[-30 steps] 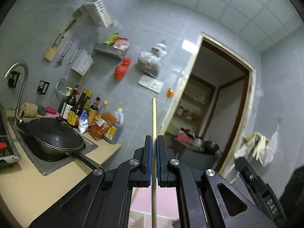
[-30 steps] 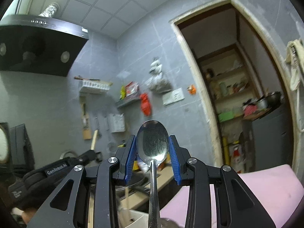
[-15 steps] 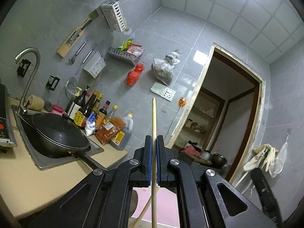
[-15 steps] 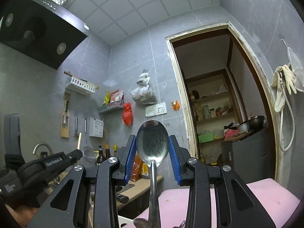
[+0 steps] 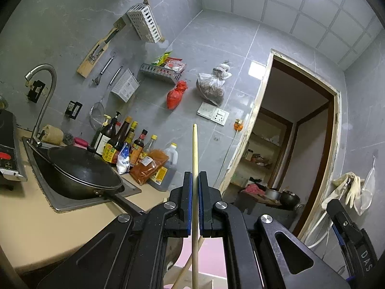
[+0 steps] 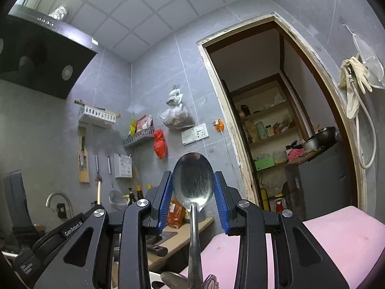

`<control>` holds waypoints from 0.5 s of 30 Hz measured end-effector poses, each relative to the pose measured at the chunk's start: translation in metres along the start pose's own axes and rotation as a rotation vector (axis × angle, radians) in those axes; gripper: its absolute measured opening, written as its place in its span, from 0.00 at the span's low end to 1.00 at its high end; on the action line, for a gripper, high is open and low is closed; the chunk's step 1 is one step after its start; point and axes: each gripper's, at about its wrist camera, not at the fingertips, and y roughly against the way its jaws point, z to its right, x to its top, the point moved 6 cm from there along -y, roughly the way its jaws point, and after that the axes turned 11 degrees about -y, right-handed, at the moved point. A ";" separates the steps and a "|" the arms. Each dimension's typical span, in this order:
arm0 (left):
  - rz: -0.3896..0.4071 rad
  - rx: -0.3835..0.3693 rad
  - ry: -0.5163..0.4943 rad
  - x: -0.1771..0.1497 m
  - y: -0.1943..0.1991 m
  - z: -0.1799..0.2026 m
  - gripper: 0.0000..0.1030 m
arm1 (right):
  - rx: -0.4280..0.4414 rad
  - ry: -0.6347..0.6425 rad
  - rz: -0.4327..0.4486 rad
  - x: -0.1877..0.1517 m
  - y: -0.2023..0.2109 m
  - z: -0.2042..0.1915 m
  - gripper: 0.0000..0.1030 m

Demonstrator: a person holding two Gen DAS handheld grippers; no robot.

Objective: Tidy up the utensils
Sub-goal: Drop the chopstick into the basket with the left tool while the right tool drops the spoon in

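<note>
Left tool (image 5: 195, 204) clamped tight on upright chopstick (image 5: 195, 159); right tool (image 6: 193, 200) grips spoon (image 6: 193, 180) bowl, part-open. Lower both straight, handles first, right of the wok (image 5: 81, 168).

Wok (image 5: 81, 171) and bottles (image 5: 125, 142) leftward, seemingly.

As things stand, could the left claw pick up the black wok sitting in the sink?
Probably not. The left claw is shut on a wooden chopstick, so its jaws are occupied, and it points above the wok, which lies off to its left. It would need to release the chopstick first.
</note>
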 end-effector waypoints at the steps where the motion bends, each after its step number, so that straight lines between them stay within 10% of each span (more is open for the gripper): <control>1: -0.009 -0.001 -0.004 -0.002 -0.001 0.001 0.02 | -0.002 0.007 -0.004 -0.002 0.000 0.000 0.31; 15: -0.078 -0.048 -0.049 -0.020 0.005 0.007 0.02 | -0.030 0.093 -0.071 -0.026 -0.002 -0.004 0.32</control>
